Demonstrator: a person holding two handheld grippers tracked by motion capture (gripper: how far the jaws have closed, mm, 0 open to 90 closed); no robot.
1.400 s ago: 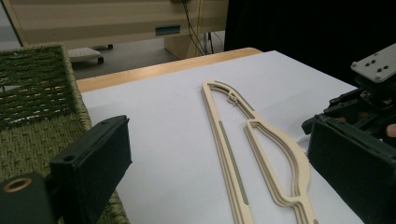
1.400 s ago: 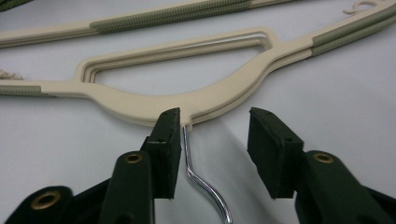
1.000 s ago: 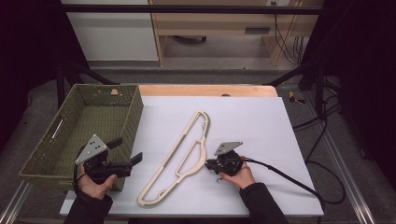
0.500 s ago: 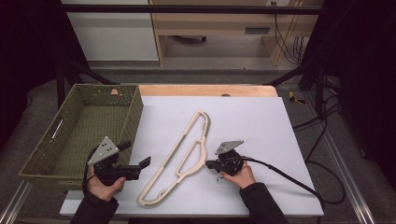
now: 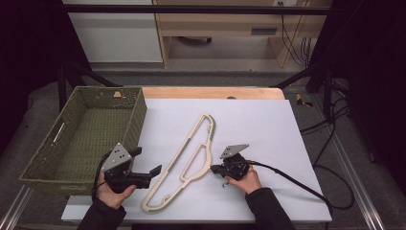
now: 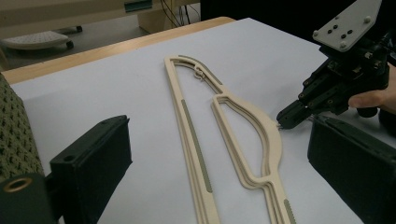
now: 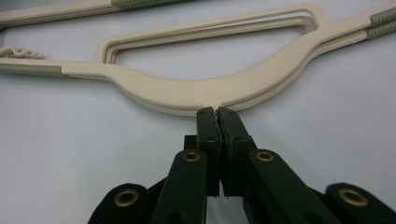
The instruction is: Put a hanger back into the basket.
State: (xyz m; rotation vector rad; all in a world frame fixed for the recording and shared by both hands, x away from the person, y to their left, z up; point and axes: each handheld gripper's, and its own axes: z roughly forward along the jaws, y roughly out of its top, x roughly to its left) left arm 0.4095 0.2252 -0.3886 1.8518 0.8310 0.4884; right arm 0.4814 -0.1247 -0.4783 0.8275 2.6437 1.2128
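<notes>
right gripper (image 5: 215, 169): jaws pressed together, tips (image 7: 215, 113) touching the outer edge of the hanger's curved bar; whether they pinch any of it I cannot tell.
left gripper (image 5: 154, 171): jaws wide apart, nothing between them, just beside the hanger's lower end, not touching.
hanger (image 5: 194, 158): cream, flat on the white table (image 5: 268, 124), between the two grippers.
long axis: diagonal, from near-left by the left gripper to far-right at mid-table.
nearer hand: the right already meets the bar; the left has a small gap to close.
basket (image 5: 45, 173): green, left of the table, beside the left hand.
likely next: left jaws take the long arm.
</notes>
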